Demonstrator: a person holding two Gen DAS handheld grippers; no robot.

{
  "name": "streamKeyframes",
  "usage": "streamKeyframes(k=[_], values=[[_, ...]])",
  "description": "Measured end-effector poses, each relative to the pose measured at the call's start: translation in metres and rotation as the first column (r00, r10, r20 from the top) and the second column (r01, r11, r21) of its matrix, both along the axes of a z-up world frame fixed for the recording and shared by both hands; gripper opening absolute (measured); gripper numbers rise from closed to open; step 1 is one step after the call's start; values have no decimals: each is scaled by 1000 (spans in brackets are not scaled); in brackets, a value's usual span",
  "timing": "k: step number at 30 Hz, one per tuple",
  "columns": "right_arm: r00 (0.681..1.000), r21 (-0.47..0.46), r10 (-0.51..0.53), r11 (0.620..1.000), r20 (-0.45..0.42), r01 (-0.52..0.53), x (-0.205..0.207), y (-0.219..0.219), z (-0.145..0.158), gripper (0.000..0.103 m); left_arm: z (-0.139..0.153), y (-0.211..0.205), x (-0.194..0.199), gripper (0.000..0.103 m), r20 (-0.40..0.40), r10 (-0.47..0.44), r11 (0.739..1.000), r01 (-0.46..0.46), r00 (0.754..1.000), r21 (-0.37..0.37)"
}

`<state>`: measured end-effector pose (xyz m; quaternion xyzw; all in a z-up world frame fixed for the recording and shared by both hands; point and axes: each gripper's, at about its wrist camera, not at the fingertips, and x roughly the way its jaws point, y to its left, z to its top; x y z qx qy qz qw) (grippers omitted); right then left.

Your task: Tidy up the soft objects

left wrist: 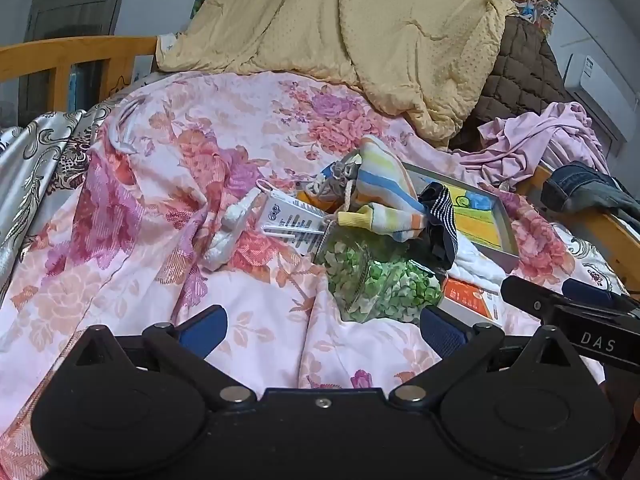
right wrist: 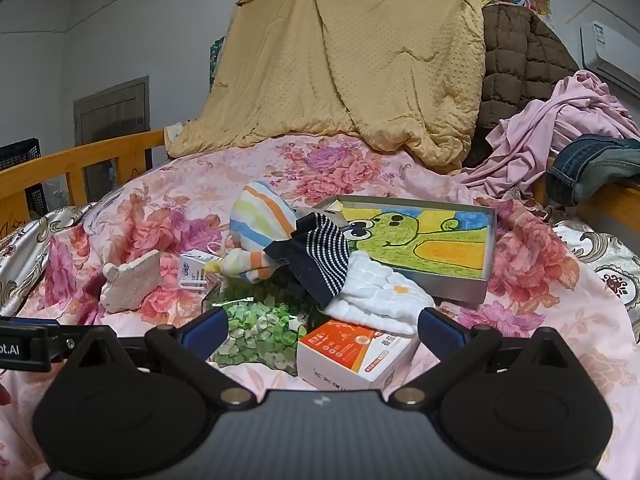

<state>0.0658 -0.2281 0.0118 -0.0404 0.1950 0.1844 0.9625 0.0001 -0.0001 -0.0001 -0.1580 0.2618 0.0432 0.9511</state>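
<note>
A pile lies on the floral bedsheet [left wrist: 248, 304]. It holds a pastel striped cloth [left wrist: 384, 188] [right wrist: 262, 220], a navy striped sock [left wrist: 442, 216] [right wrist: 320, 258], a folded white cloth [right wrist: 380, 292], a cream sponge-like pad [left wrist: 230, 232] [right wrist: 132, 280] and a bag of green paper bits [left wrist: 376, 280] [right wrist: 260, 332]. My left gripper [left wrist: 324, 328] is open and empty, just short of the green bag. My right gripper [right wrist: 322, 326] is open and empty, over the green bag and an orange-white box [right wrist: 352, 354]. The right gripper also shows at the right edge of the left wrist view [left wrist: 560, 304].
A framed green cartoon picture [right wrist: 424, 240] lies behind the pile. A white packet [left wrist: 292, 220] sits left of it. A yellow quilt [right wrist: 360, 60], brown jacket [right wrist: 520, 52], pink garment [right wrist: 560, 128] and jeans [right wrist: 592, 164] lie at the back right. A wooden bed rail [right wrist: 80, 160] runs along the left.
</note>
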Motion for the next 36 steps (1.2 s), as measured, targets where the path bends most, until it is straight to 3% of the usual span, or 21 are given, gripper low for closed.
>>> streamKeyframes(k=[16, 36], values=[[1000, -2, 0, 1000, 1, 0, 0, 0, 1, 103, 1, 1, -4, 102, 10, -4, 999, 4, 1000, -38], [1000, -4, 0, 1000, 2, 0, 0, 0, 0, 103, -4, 3, -1, 102, -43, -28, 999, 26, 999, -32]])
